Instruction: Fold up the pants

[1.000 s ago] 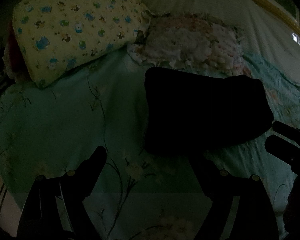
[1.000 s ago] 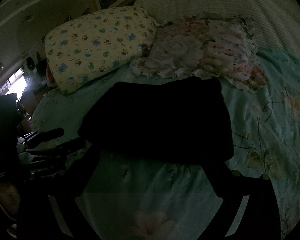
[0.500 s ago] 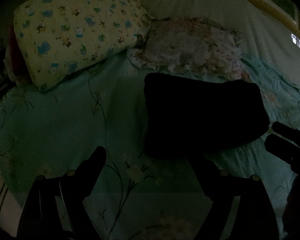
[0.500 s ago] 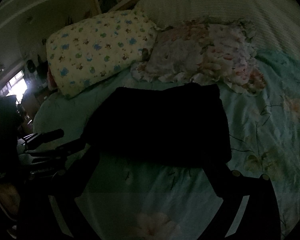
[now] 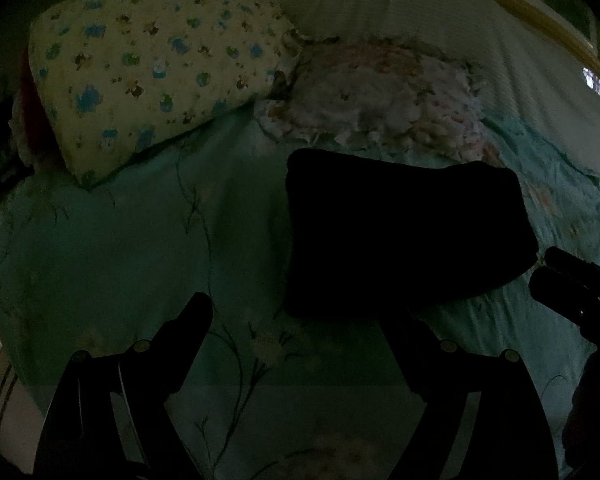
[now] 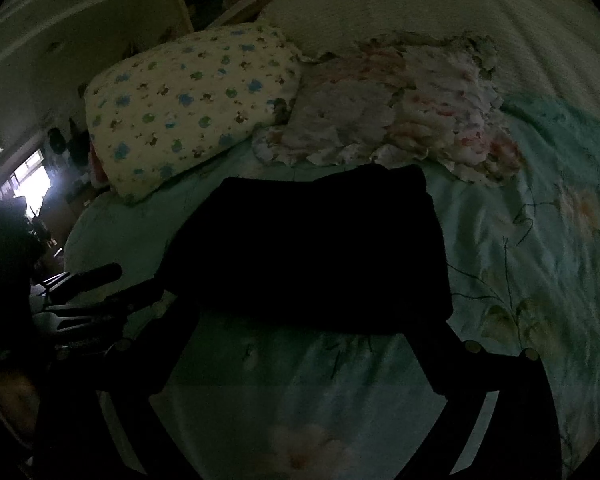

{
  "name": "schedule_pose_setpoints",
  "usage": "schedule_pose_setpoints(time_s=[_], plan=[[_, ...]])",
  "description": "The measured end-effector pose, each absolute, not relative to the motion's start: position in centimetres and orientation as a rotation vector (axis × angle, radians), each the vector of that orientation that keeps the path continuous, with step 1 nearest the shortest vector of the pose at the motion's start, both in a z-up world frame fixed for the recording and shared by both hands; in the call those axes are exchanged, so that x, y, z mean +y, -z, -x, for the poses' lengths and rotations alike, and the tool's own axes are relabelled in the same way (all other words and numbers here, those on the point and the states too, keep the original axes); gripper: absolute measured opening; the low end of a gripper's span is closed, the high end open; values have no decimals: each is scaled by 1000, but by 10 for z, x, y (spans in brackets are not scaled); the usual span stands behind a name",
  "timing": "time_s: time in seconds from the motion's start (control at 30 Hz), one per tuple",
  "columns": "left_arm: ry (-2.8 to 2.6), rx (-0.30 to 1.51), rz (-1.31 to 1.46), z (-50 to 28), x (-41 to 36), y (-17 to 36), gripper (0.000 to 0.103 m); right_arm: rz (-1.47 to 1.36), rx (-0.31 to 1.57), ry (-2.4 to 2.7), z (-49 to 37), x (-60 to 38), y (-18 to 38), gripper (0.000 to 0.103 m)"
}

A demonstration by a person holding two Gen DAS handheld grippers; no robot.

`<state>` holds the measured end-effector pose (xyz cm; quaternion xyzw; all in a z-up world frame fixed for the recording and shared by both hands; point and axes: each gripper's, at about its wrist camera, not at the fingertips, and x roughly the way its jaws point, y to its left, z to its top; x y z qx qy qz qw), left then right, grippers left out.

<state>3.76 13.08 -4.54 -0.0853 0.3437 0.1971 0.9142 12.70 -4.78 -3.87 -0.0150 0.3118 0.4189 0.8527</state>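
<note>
On the green flowered bedspread, the black pants lie folded into a compact block, at 6 o'clock from the frilled floral pillow. The left gripper stands wide and empty, apart from the pants. The right gripper likewise gapes, holding nothing. At 11 o'clock lies a yellow printed pillow.

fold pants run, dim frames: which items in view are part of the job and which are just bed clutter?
Part of the job:
- dark pants, lying in a compact folded block on the bedsheet
- left tool, open, empty
- right tool, open, empty

Just lying about:
- yellow printed pillow
- floral frilled pillow
- striped white bedding by the headboard
</note>
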Motion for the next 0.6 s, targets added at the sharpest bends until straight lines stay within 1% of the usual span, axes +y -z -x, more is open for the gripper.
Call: schedule_pose_setpoints(time_s=[0.6], plan=[[-411, 715, 177, -39, 127, 40, 86, 26, 657, -884, -129, -48, 38, 100]])
